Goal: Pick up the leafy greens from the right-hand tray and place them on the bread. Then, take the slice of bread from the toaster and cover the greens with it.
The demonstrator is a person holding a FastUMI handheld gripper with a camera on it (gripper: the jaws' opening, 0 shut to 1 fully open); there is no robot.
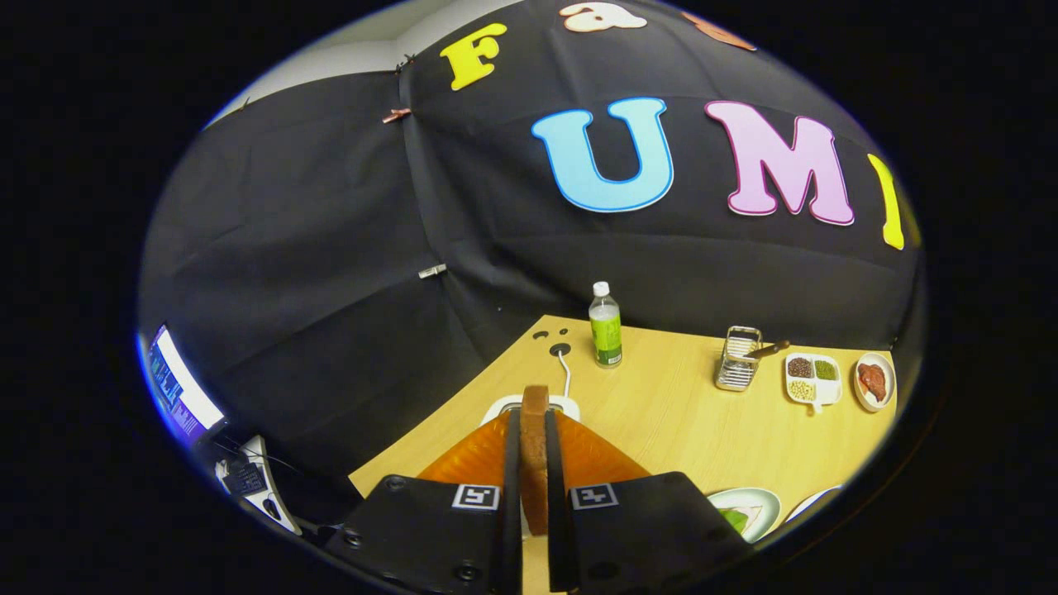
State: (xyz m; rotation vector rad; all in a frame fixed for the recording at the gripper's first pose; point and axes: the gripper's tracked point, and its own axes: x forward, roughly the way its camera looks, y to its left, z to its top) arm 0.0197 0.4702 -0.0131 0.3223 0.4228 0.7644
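Currently my fingers (534, 446) are pinched on the slice of bread (534, 413), one on each flat face, holding it upright and edge-on between them. Its crust top pokes out just past the fingertips.

Directly behind the slice is the white toaster (568, 405), mostly hidden by it and by my fingers; a white cable (565, 369) runs from it back to a round hole in the tabletop (661, 413).

Plate (764, 504) sits low to the right of my fingers, close by, with the leafy greens (734, 519) on a pale slice. Can't tell if that's bread, it's cut off by the right finger body. Another white rim (814, 502) lies just right of that plate, contents not visible.

Further back on the tabletop: a green-labelled bottle (605, 326) near the rear edge, a metal basket holder (738, 359) with a dark handle sticking out, a divided dish (813, 378) with grains, and a small bowl (874, 381) with something reddish.

A monitor (178, 388) is off to the left, below tabletop level.
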